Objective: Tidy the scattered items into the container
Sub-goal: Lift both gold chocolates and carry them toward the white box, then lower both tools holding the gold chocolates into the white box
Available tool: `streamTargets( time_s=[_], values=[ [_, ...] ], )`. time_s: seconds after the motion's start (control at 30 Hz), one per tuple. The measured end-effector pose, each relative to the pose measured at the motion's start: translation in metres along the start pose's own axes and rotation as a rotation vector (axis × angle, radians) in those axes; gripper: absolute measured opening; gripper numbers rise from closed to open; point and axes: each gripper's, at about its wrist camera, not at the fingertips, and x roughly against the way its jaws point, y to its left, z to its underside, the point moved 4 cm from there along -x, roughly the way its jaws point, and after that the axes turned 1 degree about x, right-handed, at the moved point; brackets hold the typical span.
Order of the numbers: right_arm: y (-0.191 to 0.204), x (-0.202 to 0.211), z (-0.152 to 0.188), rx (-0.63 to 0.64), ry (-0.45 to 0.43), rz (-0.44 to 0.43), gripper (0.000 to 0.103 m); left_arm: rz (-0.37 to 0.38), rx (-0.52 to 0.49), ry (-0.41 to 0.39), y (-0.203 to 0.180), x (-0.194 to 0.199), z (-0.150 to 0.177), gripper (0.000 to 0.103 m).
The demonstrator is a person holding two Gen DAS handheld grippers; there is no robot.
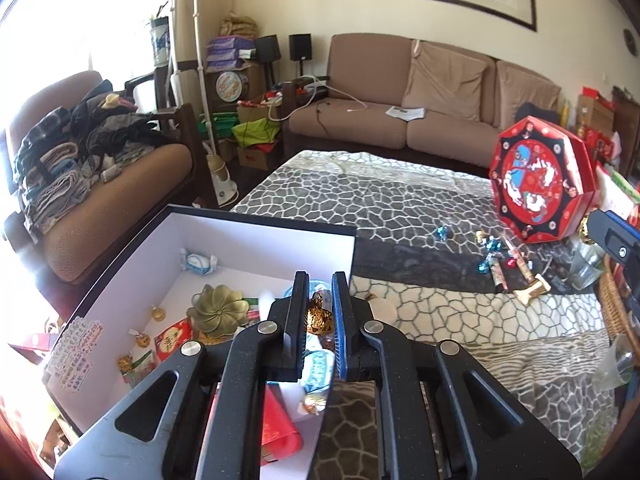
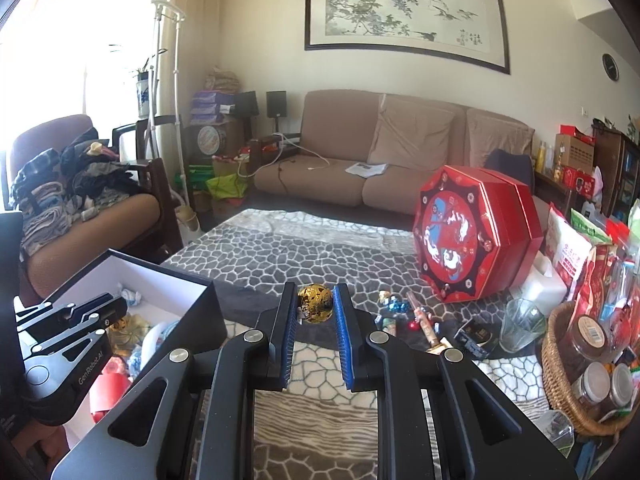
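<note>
Crinkled gold foil sweet (image 2: 315,303) — shiny, matt white card box (image 1: 256,240), woven wicker basket (image 2: 560,364), soft cloth cover (image 2: 320,248)

Both cameras ride just behind their own claw and look forward and downward along its fingers toward the brown sofa (image 1: 384,120) on the far wall. The left view sits close above the open white-lined box (image 1: 256,240) at the table's (image 1: 440,312) near-left corner. The right view sits just right of that box (image 2: 168,284), and both views share the box, sofa and red octagonal box (image 2: 476,236).
</note>
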Motion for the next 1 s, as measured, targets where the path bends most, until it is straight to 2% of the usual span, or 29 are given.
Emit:
streamTargets(
  time_s=[0.23,0.33,0.43,0.53,0.73,1.0],
  values=[
    [0.03,-0.006,0.002,0.035,0.034,-0.037,0.017,-0.052,0.015,-0.009,0.031,0.009,0.011,0.011],
    [0.04,0.007,-0.003,0.075,-0.012,-0.039,0.017,-0.063,0.017,-0.016,0.045,0.016,0.012,0.011],
    [0.041,0.014,-0.005,0.042,-0.046,-0.053,0.017,-0.07,0.033,-0.03,0.058,0.022,0.011,0.011],
    [0.04,0.014,-0.006,-0.012,-0.044,-0.085,0.017,-0.078,0.034,-0.038,0.065,0.023,0.012,0.011],
    [0.056,0.004,-0.006,-0.033,-0.016,-0.123,0.017,-0.082,0.05,-0.043,0.074,0.024,0.011,0.011],
    [0.084,0.007,-0.007,0.032,-0.024,-0.169,0.017,-0.073,0.066,-0.054,0.077,0.029,0.004,0.011]
  ],
)
